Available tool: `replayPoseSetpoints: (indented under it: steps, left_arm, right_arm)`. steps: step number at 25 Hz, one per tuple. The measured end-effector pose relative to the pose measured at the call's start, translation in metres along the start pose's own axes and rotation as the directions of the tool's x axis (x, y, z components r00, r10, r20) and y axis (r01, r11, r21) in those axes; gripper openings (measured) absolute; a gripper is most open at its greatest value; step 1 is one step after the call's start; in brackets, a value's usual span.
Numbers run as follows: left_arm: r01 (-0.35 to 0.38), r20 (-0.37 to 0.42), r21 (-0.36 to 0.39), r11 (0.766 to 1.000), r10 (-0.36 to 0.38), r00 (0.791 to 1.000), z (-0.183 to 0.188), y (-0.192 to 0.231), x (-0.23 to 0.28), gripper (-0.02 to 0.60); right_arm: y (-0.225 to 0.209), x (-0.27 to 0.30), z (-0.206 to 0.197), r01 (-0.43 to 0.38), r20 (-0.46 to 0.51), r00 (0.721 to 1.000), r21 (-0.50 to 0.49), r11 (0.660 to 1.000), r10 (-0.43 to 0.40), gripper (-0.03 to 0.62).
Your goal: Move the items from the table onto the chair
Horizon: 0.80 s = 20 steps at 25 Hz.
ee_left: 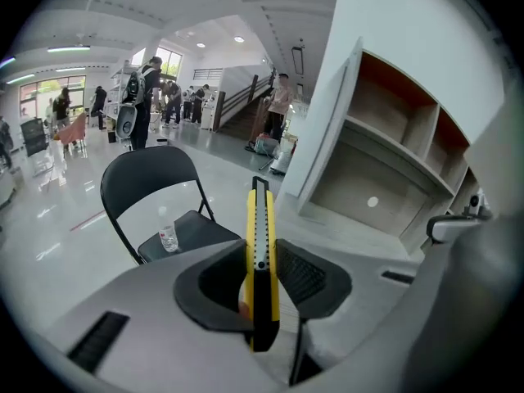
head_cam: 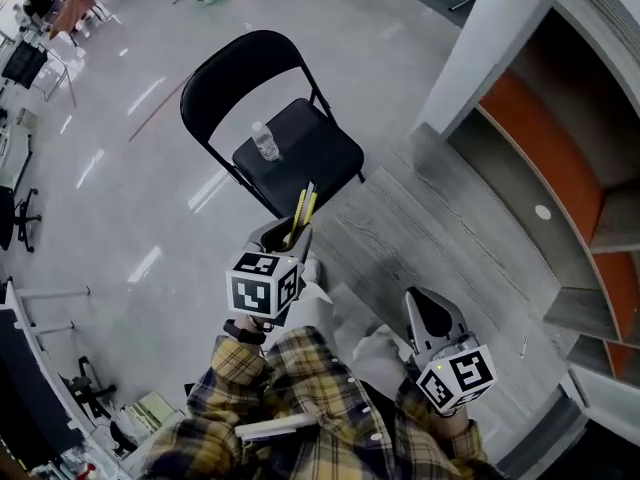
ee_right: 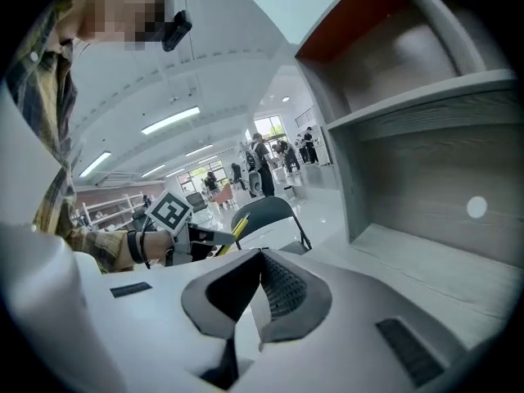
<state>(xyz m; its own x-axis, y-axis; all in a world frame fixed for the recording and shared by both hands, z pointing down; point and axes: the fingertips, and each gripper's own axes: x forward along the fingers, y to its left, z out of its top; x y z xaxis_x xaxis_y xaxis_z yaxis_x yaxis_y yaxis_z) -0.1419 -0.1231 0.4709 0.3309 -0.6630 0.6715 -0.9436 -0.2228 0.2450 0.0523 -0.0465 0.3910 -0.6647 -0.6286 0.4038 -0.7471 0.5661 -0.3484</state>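
A yellow utility knife point(head_cam: 304, 206) is clamped between the jaws of my left gripper point(head_cam: 288, 236). It sticks out forward over the near edge of the black folding chair point(head_cam: 222, 73). In the left gripper view the knife point(ee_left: 259, 219) stands upright between the dark pads, with the chair point(ee_left: 146, 173) beyond it. A clear water bottle point(head_cam: 265, 141) stands on the chair seat, and the same bottle point(ee_left: 168, 237) shows in the left gripper view. My right gripper point(head_cam: 422, 301) hovers over the grey table point(head_cam: 420, 228) with its jaws shut and nothing in them. The right gripper point(ee_right: 258, 291) also looks toward the left gripper's marker cube point(ee_right: 170, 213).
A grey shelf unit with orange back panels point(head_cam: 560, 158) stands at the right behind the table. A white pillar point(head_cam: 490, 38) rises beside it. The chair stands on a glossy floor point(head_cam: 120, 188). Several people and desks point(ee_left: 147, 88) are far off in the hall.
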Motion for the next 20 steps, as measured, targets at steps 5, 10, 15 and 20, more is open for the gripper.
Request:
replayPoseSetpoints:
  steps: [5, 10, 15, 20]
  left_arm:
    - [0.013, -0.067, -0.013, 1.0, -0.014, 0.998, 0.015, 0.092, 0.048, 0.118]
    - [0.079, -0.156, -0.003, 0.997, -0.079, 0.985, -0.002, 0.145, 0.127, 0.118]
    - [0.054, -0.226, -0.015, 0.998, -0.056, 0.973, -0.043, 0.195, 0.216, 0.118]
    - [-0.009, -0.302, -0.05, 0.999, -0.007, 0.953, -0.102, 0.237, 0.292, 0.118]
  right_arm:
    - [0.024, 0.11, 0.014, -0.002, -0.024, 1.0, 0.045, 0.999, 0.003, 0.017]
    - [0.021, 0.201, 0.01, 0.037, -0.061, 0.998, 0.107, 0.994, -0.03, 0.017]
    - [0.003, 0.262, -0.012, 0.056, -0.119, 0.992, 0.147, 0.988, -0.039, 0.017]
    - [-0.015, 0.297, -0.041, 0.068, -0.174, 0.984, 0.152, 0.986, -0.041, 0.017]
